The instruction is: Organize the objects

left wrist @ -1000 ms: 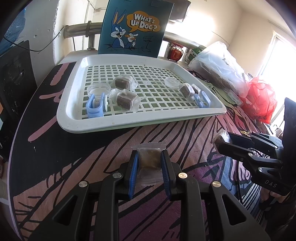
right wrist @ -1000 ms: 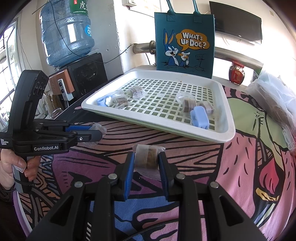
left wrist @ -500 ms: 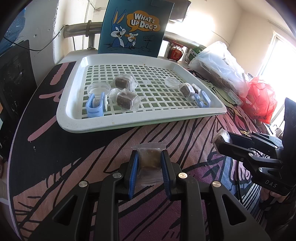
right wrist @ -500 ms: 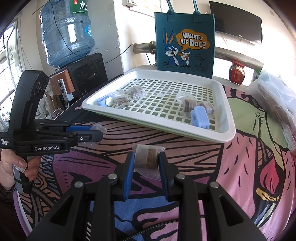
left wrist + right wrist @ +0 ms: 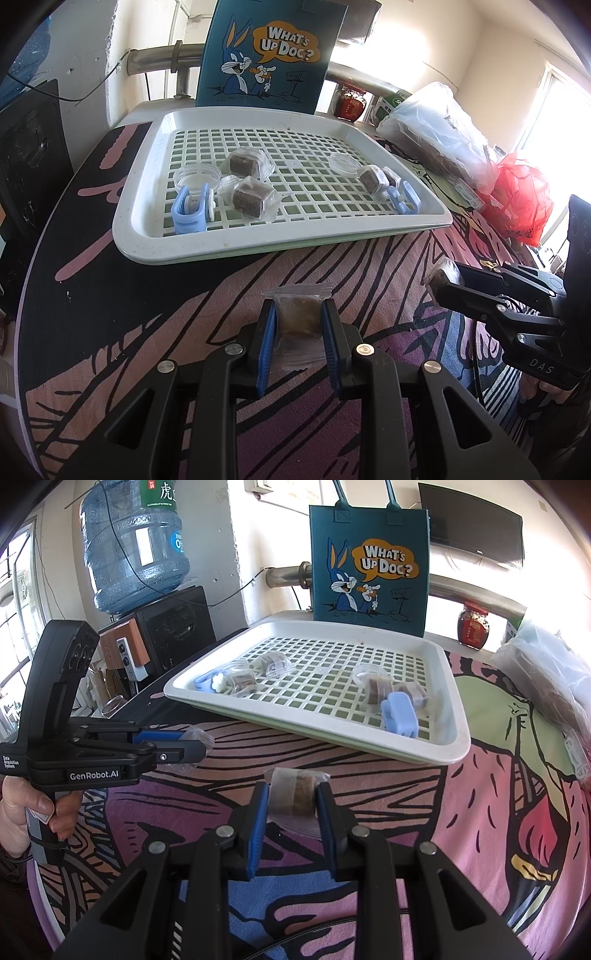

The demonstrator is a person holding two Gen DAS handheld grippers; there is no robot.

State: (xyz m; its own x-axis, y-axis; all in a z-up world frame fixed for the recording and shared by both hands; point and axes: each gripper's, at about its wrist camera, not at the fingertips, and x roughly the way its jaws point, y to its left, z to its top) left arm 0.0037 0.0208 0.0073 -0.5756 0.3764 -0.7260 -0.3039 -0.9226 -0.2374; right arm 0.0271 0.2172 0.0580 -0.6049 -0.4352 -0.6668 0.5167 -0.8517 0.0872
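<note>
Left wrist view: a wrapped brown cube [image 5: 297,320] is pinched between the blue-padded fingers [image 5: 266,343] of the left gripper [image 5: 298,325], held above the patterned tablecloth [image 5: 147,295] short of the white slotted tray [image 5: 140,236].
Seen only here: a red plastic bag [image 5: 517,201] at the right, and the right gripper [image 5: 443,284] from the side, a second wrapped cube [image 5: 441,271] clamped at its tip.
Tray contents: four wrapped cubes, two blue clips [image 5: 188,212] and two clear round lids [image 5: 195,175] are laid in two groups.

Right wrist view: the second wrapped cube [image 5: 293,794] is gripped between the right gripper [image 5: 291,797] fingers [image 5: 256,827].
Seen only here: a water bottle [image 5: 133,542], and the hand [image 5: 26,805] on the left gripper [image 5: 192,747] handle.
Hard to make out: the left gripper's cube is reduced to a crinkle of wrapper.

Against earlier frames: nothing is seen to have moved; both cubes remain pinched.
</note>
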